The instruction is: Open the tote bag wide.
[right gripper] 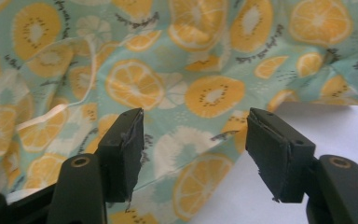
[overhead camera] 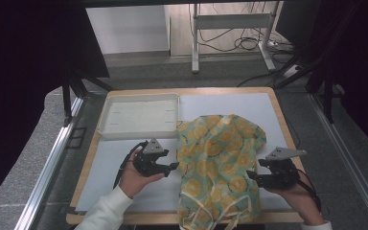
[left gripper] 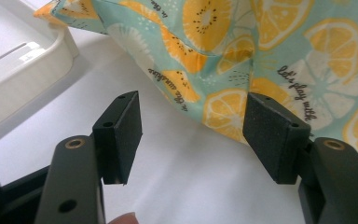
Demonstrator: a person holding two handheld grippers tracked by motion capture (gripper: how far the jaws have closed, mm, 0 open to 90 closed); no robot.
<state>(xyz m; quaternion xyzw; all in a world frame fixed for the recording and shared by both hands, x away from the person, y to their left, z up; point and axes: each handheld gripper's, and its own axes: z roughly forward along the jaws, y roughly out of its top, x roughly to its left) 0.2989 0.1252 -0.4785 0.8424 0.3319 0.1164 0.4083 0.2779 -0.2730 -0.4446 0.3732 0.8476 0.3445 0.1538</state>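
Flanking a crumpled teal cotton garment printed with orange citrus slices [overhead camera: 220,153], I hold a black two-jaw gripper in each hand over the white sheet covering the wooden table [overhead camera: 278,115]. My left gripper [overhead camera: 170,166] hangs just beside the cloth's left edge, jaws standing wide apart with nothing between them; in the left gripper view the printed hem [left gripper: 223,116] lies just past the pads, not touched. My right gripper [overhead camera: 252,176] points at the right edge from the other side, jaws likewise spread and empty, the fabric's border [right gripper: 200,182] lying under and between them. The garment sits in the middle and right of the table, its pale ties [overhead camera: 211,211] trailing off the near edge. A shallow white plastic tray [overhead camera: 106,115] waits at the far left, one corner of the cloth touching its rim. Approaching from both sides suggests I mean to pinch two edges at once and spread or fold the piece.
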